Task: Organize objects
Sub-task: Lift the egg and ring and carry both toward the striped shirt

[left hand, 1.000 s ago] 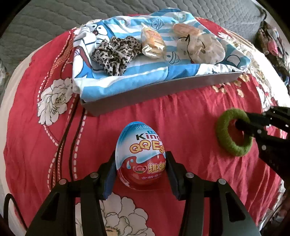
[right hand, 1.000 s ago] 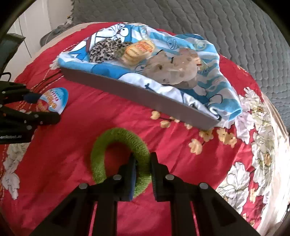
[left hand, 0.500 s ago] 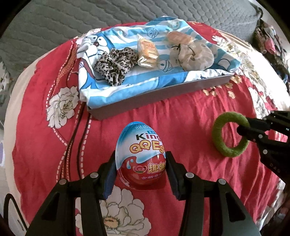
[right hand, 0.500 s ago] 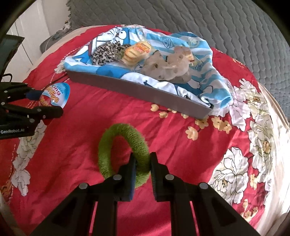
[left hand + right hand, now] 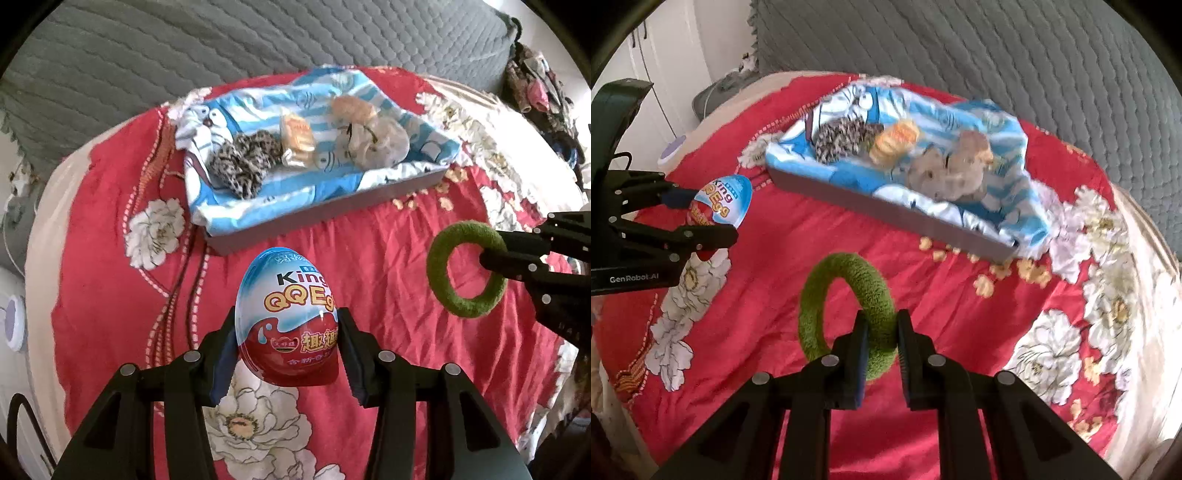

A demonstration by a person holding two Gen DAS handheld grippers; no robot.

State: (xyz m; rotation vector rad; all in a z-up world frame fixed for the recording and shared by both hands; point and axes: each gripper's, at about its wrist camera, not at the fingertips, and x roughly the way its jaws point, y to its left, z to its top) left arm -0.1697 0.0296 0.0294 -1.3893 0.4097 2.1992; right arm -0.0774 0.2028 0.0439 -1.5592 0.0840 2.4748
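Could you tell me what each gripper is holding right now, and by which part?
The left gripper clamps the egg across its wide lower sides; the right gripper pinches the green ring across its band at one side.

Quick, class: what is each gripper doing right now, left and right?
Left gripper: closed on the toy egg.
Right gripper: closed on the green ring.

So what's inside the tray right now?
A blue cartoon cloth lines the tray. On it: a leopard scrunchie, a snack pack and beige scrunchies. The cloth hides the tray's floor.
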